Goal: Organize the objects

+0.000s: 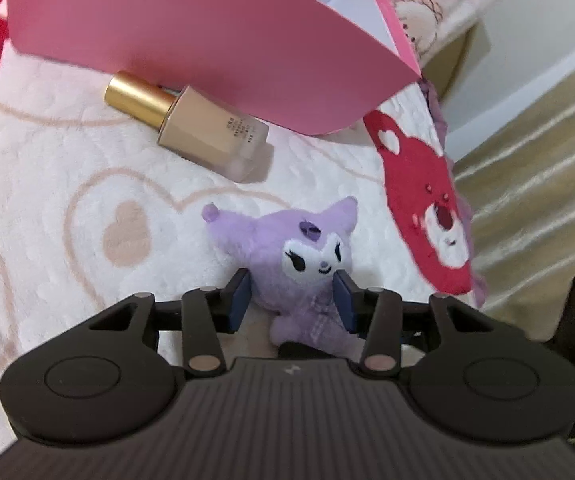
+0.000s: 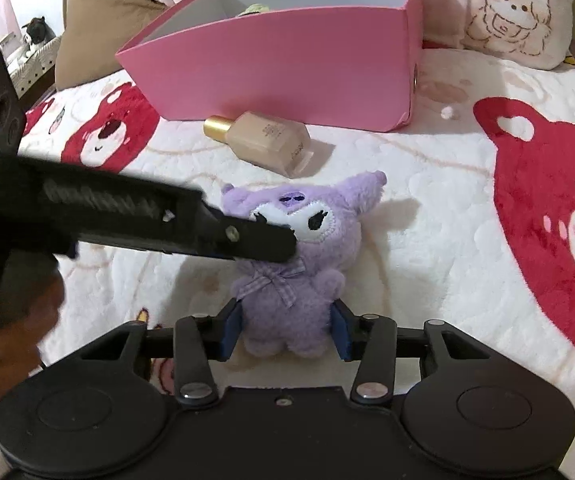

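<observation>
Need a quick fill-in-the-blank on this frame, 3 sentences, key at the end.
1. Both claws close around the purple ____ toy.
2. The foundation bottle lies on its side with a ____ cap, between the toy and the box.
3. The open box behind the bottle is ____ outside.

Missing words: plush; gold; pink

Soft, even indoor light; faint shadows beside the plush toy (image 2: 299,256); fisheye bends the edges; the left tool (image 2: 283,246) blurs.
</observation>
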The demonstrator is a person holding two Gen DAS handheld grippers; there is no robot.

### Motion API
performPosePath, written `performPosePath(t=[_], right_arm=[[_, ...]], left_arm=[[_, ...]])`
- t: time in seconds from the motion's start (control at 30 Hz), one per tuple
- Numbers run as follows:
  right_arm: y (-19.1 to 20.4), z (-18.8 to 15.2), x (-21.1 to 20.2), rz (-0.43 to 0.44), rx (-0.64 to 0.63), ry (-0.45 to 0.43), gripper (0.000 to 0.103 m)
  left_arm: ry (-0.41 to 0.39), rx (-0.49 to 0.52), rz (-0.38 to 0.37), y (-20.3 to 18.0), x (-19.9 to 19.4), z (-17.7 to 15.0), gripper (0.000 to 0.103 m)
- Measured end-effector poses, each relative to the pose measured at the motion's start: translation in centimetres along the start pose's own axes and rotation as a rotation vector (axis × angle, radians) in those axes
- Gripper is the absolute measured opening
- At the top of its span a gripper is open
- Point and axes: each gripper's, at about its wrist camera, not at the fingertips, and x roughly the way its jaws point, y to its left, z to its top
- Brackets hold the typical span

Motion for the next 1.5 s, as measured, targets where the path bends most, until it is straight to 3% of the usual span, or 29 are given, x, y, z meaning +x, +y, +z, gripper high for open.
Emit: performPosePath(t=[0.43, 1.0, 1.23, 1.5], right_arm=[[3.1, 0.7, -4.1, 0.051, 0.039, -0.074, 0.05], [8.2, 2.8, -10.3, 0.012, -0.028, -0.188, 0.051], [9.5, 5.8, -11.5, -0.018, -0.062, -0.214, 0.05], [8.1, 11.8, -11.4, -0.03, -0.017, -0.213, 0.05]], left_arm=[[-0.047, 0.087, 0.0, -1.4, -6.6, 0.4, 0.035], [-0.128, 0.246, -0.028, -4.5, -15.1, 1.7, 0.035], [-0.169, 0.29, -0.019, -5.6, -17.0, 4.2, 0.034], [-0.156, 0.3, 0.016, -7.2, -16.1, 11.0, 0.035]])
